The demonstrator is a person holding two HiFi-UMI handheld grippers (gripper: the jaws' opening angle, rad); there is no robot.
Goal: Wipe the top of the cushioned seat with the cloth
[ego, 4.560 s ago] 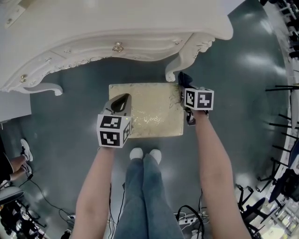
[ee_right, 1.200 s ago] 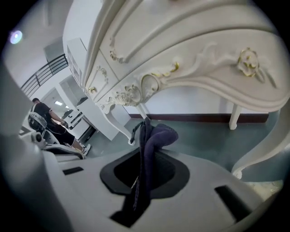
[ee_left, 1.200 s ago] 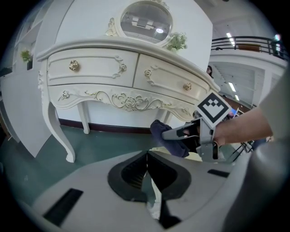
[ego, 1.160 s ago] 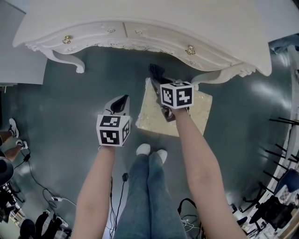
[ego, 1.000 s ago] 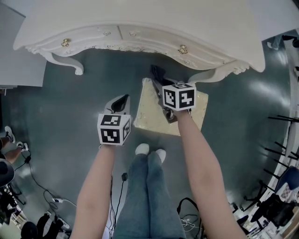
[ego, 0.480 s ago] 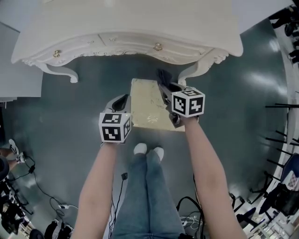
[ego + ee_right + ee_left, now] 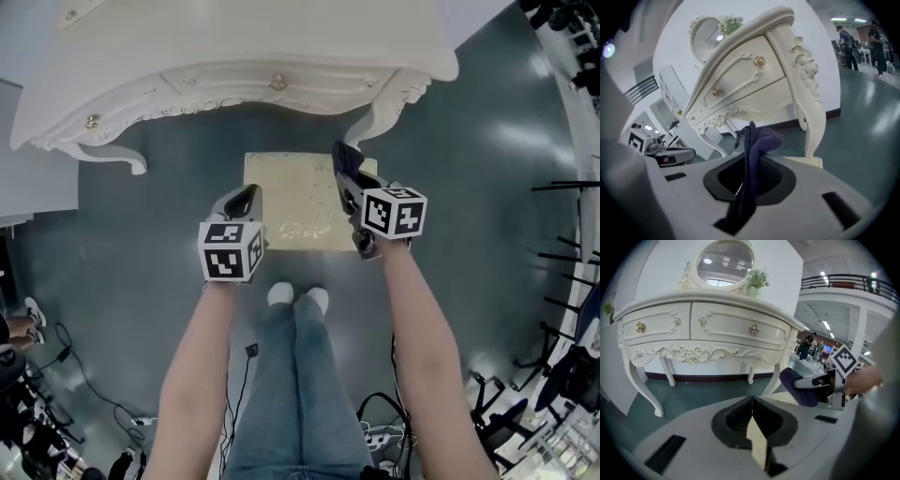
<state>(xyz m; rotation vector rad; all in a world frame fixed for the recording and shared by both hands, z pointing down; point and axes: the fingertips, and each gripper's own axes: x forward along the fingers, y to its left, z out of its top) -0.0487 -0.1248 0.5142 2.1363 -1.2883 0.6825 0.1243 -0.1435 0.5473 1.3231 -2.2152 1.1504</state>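
The right gripper [image 7: 354, 187] is pinching the dark blue cloth [image 7: 752, 150] between its fingers, holding it over the far right corner of the cushioned seat [image 7: 291, 202]. The left gripper [image 7: 246, 200] is hovering beside the seat's left edge — fingers pressed together, gripping nothing.

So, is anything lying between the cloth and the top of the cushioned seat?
Nothing visible. The cloth, clamped in the right tongs, is over the right edge of the seat, and the seat top is bare. The dressing table's leg stands just past the far right corner, not over the top.
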